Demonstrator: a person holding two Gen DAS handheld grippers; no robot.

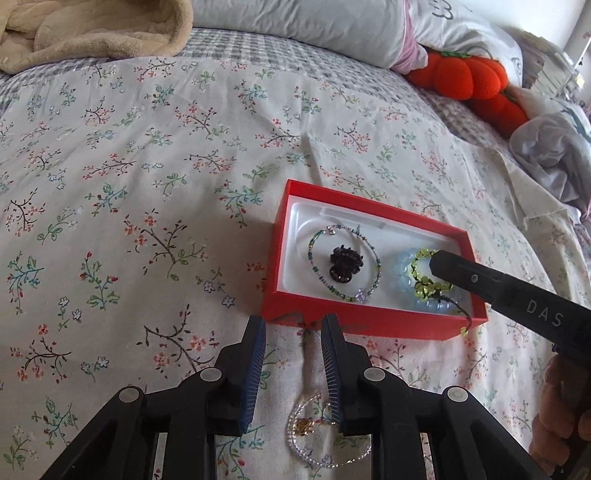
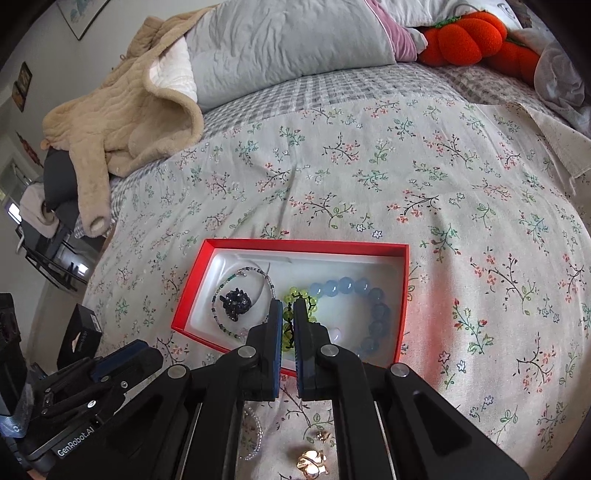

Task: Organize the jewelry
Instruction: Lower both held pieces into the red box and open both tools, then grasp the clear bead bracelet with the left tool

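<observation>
A bed [image 2: 369, 177] under a floral sheet carries a red box [image 2: 404, 295], a clear-bead bracelet [image 1: 328, 435], gold earrings [image 2: 312, 465], a beige robe [image 2: 122, 110], pillows [image 2: 277, 44] and pumpkin plushes [image 2: 461, 35].

floral bedspread [image 2: 369, 166], grey pillow [image 2: 280, 44], daylight

Red box [image 1: 369, 325], floral bedspread [image 1: 147, 184], orange pumpkin cushion [image 1: 465, 74]
</observation>
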